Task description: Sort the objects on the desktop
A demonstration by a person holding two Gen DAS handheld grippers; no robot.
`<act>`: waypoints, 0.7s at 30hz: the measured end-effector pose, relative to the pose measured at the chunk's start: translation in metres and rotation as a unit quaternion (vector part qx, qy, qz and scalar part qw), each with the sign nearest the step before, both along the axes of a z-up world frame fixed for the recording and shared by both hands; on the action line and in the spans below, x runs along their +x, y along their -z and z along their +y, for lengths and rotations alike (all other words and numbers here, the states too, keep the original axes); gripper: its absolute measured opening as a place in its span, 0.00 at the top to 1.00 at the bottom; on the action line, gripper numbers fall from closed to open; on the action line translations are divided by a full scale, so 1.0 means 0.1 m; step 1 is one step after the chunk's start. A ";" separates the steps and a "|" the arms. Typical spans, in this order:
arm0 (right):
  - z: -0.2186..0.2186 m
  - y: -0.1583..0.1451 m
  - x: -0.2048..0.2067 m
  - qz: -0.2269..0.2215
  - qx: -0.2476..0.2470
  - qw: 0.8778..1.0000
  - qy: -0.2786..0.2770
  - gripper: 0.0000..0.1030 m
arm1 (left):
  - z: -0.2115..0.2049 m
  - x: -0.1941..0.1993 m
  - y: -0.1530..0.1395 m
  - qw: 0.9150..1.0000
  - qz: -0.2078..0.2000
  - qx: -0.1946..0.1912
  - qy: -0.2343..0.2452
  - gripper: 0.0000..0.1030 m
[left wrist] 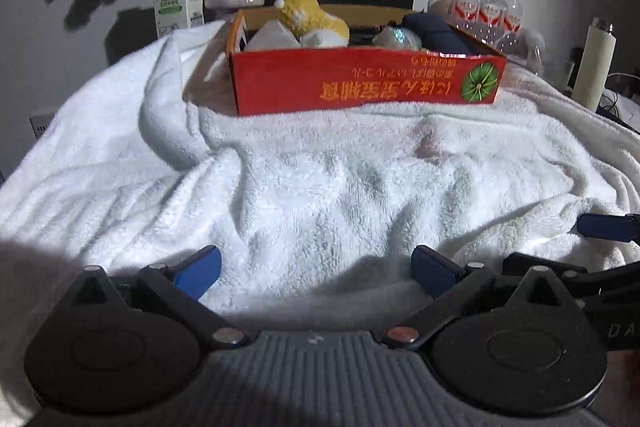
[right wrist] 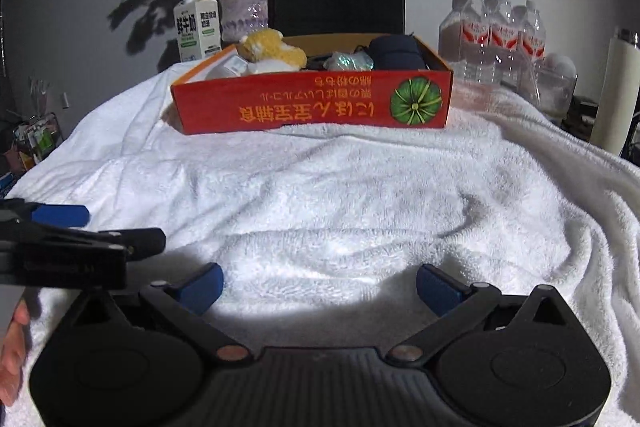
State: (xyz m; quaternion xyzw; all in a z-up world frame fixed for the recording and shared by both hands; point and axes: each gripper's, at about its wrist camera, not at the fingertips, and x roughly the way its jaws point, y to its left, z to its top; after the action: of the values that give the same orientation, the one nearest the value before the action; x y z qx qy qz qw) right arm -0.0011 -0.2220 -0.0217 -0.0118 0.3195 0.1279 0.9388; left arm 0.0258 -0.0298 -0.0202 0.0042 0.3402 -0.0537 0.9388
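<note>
Nothing loose shows on the towel [left wrist: 320, 187]; the red box [left wrist: 360, 83] at twelve o'clock already holds a plush [left wrist: 308, 15], a dark pouch [left wrist: 432, 31] and some white and shiny bits. Both grippers, left [left wrist: 316, 269] and right [right wrist: 318, 285], hover low over the cloth side by side with fingers spread and empty. Sorting looks finished or between picks, so next I would check the towel for strays before reaching.
</note>
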 end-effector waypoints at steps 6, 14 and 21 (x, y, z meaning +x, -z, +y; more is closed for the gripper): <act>0.00 0.01 0.04 0.007 0.002 1.000 0.004 0.00 | 0.02 -0.08 -0.06 1.000 0.019 0.000 -0.008 0.00; 0.01 0.03 0.04 0.008 0.001 1.000 0.003 0.00 | -0.01 -0.34 -0.13 0.996 0.085 0.020 0.004 0.00; 0.01 0.03 0.04 0.008 0.004 1.000 0.003 0.00 | 0.03 -0.34 -0.04 1.000 0.001 -0.005 -0.013 0.00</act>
State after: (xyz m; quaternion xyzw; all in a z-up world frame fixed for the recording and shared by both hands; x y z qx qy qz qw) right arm 0.0028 -0.2209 -0.0245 -0.0066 0.3265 0.1265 0.9367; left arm -0.0083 -0.0269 -0.0164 -0.0048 0.3410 -0.0435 0.9391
